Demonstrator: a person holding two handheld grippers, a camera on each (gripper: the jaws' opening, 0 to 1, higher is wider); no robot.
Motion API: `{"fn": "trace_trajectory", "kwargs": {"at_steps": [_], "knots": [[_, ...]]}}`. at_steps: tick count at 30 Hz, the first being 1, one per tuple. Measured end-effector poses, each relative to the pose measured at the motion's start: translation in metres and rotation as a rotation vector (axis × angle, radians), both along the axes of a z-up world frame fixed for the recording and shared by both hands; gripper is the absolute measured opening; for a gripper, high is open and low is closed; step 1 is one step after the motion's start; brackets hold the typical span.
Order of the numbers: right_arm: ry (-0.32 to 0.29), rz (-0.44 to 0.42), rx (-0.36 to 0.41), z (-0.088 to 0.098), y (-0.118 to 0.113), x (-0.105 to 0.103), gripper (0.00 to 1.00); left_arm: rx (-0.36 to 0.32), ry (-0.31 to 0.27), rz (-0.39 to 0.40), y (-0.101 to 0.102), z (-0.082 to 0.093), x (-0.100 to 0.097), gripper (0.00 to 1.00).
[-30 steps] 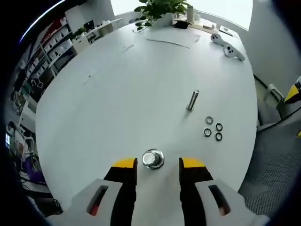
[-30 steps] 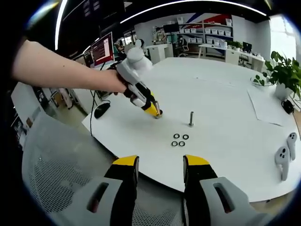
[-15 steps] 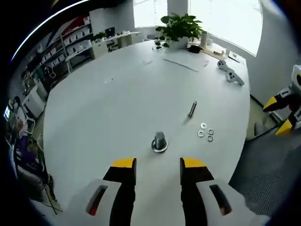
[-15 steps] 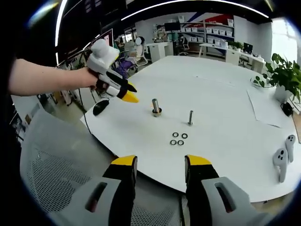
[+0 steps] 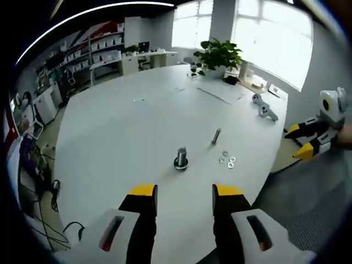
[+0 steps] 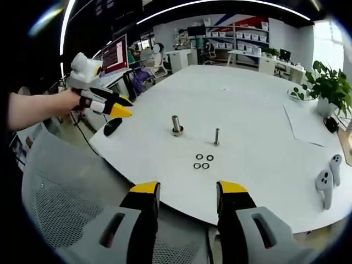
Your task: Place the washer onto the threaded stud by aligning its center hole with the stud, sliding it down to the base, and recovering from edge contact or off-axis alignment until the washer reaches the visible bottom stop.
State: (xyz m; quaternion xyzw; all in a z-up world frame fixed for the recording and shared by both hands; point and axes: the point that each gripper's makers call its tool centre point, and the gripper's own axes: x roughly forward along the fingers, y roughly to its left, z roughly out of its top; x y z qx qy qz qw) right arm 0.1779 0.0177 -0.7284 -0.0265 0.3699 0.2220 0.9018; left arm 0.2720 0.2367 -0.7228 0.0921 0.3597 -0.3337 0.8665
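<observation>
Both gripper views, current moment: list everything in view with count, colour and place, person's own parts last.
Table: one, white, round.
Stud with base: one, metal, upright mid-table.
Bolt: one, metal, upright beside the stud.
Washers: four in the left gripper view, dark rings near the bolt.
Plant: one, green, far edge.
Controllers: two, white, near the table edge.
Mesh chair: one, grey.
Left gripper: yellow-tipped, open.
Right gripper: yellow-tipped, open.

Threaded stud (image 6: pixel 176 125): standing upright on round flanged base. Second, slimmer stud (image 6: pixel 216 136): standing upright just beside. Washers (image 6: pixel 202 161): four dark rings lying flat, clustered near both studs.
</observation>
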Motion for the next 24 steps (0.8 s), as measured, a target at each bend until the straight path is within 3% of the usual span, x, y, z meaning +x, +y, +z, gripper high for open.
{"fn": "trace_trajectory", "kwargs": {"at_steps": [7, 22, 24], "knots": [[-0.007, 0.004, -0.014, 0.0, 0.0, 0.001, 0.44, -0.041, -0.022, 0.015, 0.013, 0.016, -0.019, 0.4], [0.007, -0.006, -0.017, -0.001, -0.001, 0.0, 0.44, -0.099, 0.028, 0.055, 0.037, 0.029, -0.081, 0.4], [0.001, -0.008, -0.019, 0.0, -0.002, 0.001, 0.43, -0.138, 0.029, 0.085, 0.037, 0.033, -0.085, 0.4]]}}
